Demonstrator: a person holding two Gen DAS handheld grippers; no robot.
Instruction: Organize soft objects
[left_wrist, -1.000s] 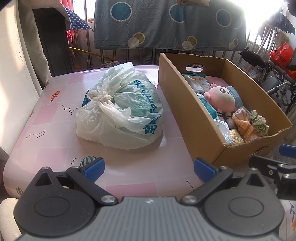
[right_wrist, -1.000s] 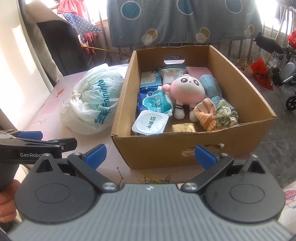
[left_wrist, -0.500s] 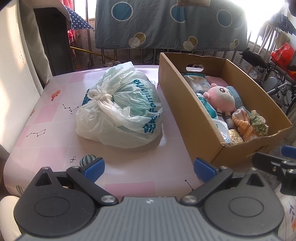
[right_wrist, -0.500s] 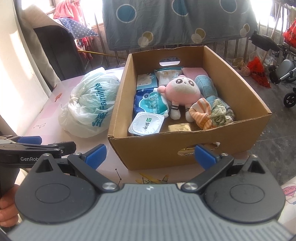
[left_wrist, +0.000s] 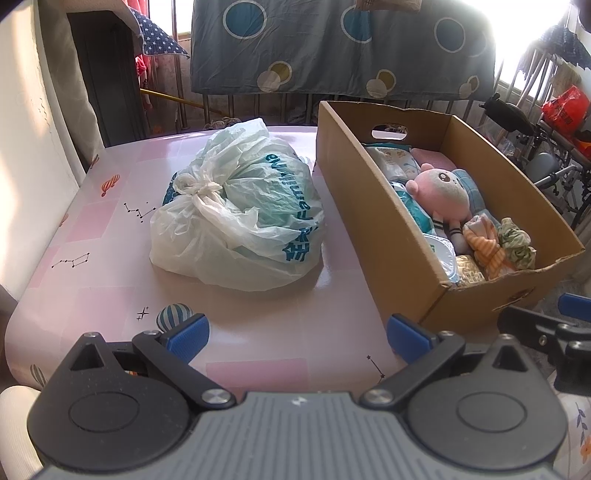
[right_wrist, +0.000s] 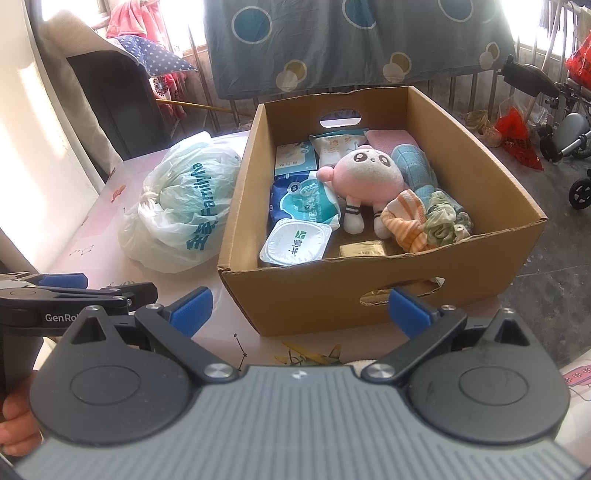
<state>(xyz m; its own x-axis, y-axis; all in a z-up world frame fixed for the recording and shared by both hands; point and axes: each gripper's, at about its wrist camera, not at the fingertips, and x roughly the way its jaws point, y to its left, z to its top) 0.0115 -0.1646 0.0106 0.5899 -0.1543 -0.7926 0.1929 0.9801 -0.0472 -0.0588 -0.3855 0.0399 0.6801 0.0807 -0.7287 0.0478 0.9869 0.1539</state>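
Observation:
A cardboard box (right_wrist: 317, 291) (left_wrist: 373, 225) stands on the pink table (left_wrist: 258, 332). It holds a pink plush doll (right_wrist: 364, 177) (left_wrist: 441, 192), an orange striped cloth (right_wrist: 404, 221), a green scrunchie (right_wrist: 443, 221), tissue packs (right_wrist: 304, 201) and a sealed cup (right_wrist: 295, 243). A knotted white plastic bag (left_wrist: 240, 218) (right_wrist: 184, 210) lies left of the box. My left gripper (left_wrist: 297, 332) is open and empty, short of the bag. My right gripper (right_wrist: 299, 308) is open and empty before the box's near wall.
A blue sheet with circles (left_wrist: 340, 48) hangs on a railing behind the table. A dark cabinet (left_wrist: 107, 81) stands at the back left. A wheelchair (right_wrist: 569, 125) and red bags (right_wrist: 517, 136) are on the floor to the right.
Both grippers have drawn slightly back and shifted; the right view now points a little more to the left of the box. Nothing on the table has moved.

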